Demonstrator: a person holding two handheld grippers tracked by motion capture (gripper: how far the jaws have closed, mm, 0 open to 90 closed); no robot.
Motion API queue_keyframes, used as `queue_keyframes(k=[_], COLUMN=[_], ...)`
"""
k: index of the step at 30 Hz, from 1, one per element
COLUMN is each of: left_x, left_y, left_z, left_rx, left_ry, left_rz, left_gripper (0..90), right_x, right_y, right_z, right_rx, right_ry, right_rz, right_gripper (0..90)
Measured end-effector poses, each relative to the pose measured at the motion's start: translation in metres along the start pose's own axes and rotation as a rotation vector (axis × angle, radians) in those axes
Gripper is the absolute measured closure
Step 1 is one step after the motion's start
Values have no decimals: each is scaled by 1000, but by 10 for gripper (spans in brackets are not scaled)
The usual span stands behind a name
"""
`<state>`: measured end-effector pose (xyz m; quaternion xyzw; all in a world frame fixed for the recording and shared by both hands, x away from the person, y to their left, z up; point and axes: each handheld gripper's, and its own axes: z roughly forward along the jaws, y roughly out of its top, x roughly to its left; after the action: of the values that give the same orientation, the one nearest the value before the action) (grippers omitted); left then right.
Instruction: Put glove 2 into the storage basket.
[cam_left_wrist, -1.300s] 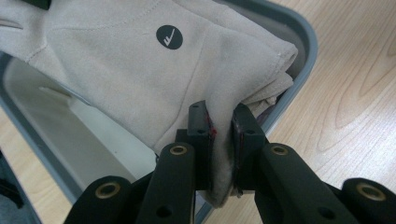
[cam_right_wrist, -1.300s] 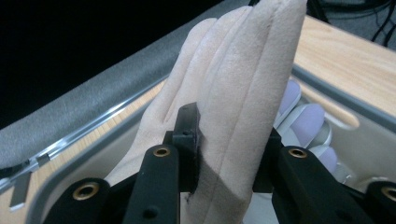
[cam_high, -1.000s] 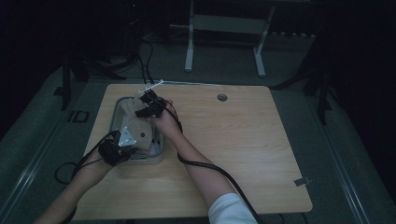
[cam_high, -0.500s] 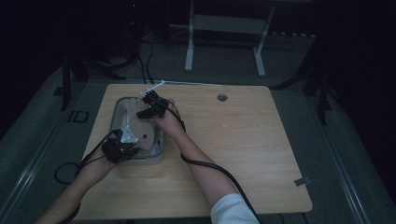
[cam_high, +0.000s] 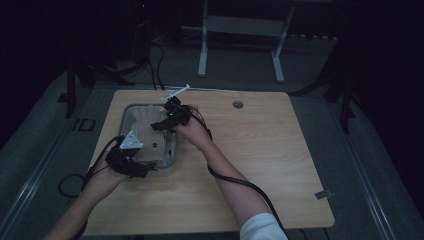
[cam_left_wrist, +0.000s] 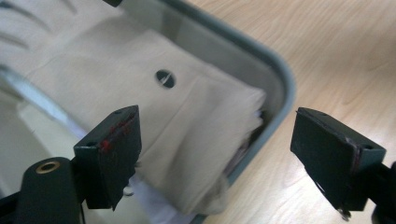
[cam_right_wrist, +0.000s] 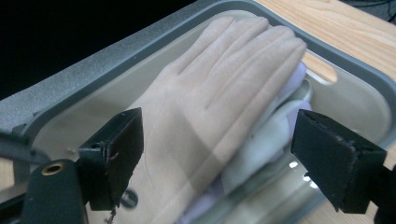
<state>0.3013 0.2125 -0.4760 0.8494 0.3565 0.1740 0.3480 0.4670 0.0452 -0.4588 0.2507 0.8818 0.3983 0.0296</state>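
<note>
The one readable marking is a pair of pale letters, seemingly "ID" (cam_high: 83, 124), on the dark grey floor just off the left edge of the light wooden surface (cam_high: 280, 165).

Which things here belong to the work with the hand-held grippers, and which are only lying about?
In the work:
- beige glove, lying in the tray
- grey tray
- left hand-held gripper, open at the glove's cuff
- right hand-held gripper, open over the glove's fingers

Lying about:
- white stick-like thing at the table's far edge
- round hole in the table
</note>
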Motion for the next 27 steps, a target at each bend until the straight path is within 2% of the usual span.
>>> queue_keyframes(k=[4, 9, 10, 13, 16, 20, 24, 27], left_x=[-6, -11, -13, -18, -24, -32, -41, -50], left_y=[6, 14, 16, 21, 25, 29, 34, 37], left_z=[-1, -1, 0, 4, 9, 15, 23, 27], left_rx=[-34, -75, -80, -99, -108, -125, -110, -123], left_ry=[11, 6, -4, -31, -38, -79, -108, -130], left_rz=[-14, -19, -16, -3, 18, 16, 32, 45], left_gripper=[167, 167, 167, 167, 167, 167, 167, 167], right_x=[1, 1, 0, -3, -7, -11, -17, -20], right_y=[-6, -16, -21, -25, -33, -44, -54, -59], right_z=[-10, -27, -34, -38, -45, -50, -57, -64], right_rx=[-14, -21, -23, -22, -19, -5, -11, -13], right_ry=[0, -35, -44, -44, -55, -51, -50, -54], right_rz=[-16, -63, -66, -73, -82, -87, -82, -80], right_gripper=[161, 161, 161, 161, 160, 160, 160, 160])
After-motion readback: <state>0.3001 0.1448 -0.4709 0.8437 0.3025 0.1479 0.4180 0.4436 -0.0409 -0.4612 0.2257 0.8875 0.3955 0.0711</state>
